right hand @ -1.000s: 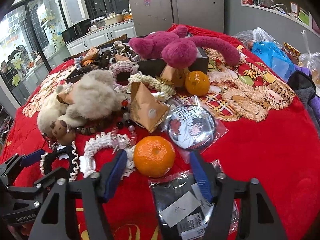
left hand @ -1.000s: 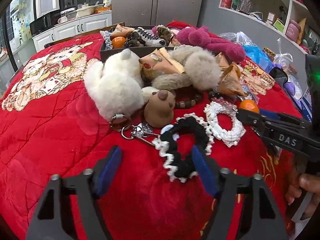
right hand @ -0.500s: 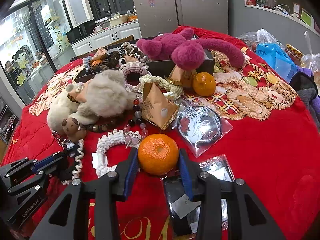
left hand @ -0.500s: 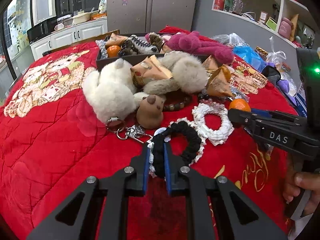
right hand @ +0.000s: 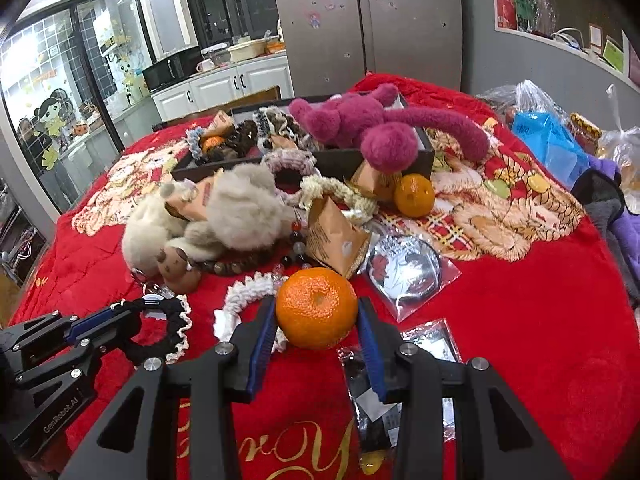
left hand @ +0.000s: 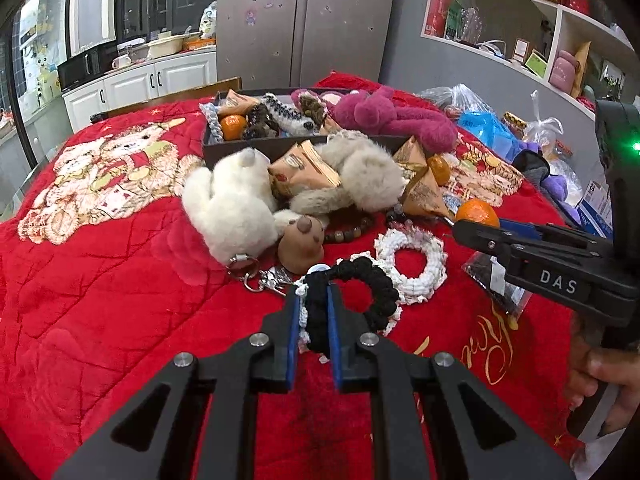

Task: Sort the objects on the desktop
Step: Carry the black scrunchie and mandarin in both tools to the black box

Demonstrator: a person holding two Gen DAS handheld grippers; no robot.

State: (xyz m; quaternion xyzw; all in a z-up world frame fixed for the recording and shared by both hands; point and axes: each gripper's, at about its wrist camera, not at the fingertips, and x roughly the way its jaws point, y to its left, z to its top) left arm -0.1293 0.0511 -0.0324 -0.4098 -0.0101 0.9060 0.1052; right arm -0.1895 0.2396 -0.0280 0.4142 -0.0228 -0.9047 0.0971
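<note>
My left gripper (left hand: 314, 312) is shut on a black crocheted scrunchie with white trim (left hand: 368, 280), held just above the red blanket; it also shows in the right wrist view (right hand: 168, 328). My right gripper (right hand: 316, 316) is shut on an orange mandarin (right hand: 316, 308), lifted slightly off the blanket; the mandarin shows at the right in the left wrist view (left hand: 476, 212). A dark box (left hand: 248, 146) at the back holds scrunchies, a mandarin and snack packets. A white scrunchie (left hand: 412, 256) lies between the two grippers.
White and grey plush toys (left hand: 236, 204), a brown figurine with keyring (left hand: 300, 240), bead bracelets, paper snack packets (right hand: 336, 236), a bagged badge (right hand: 404, 268), a black packet (right hand: 384, 400), a second mandarin (right hand: 414, 194) and a magenta plush (right hand: 360, 120) crowd the blanket. Plastic bags lie at right.
Both grippers closed: the left onto the black scrunchie, the right onto the mandarin. Both have since lifted their objects slightly.
</note>
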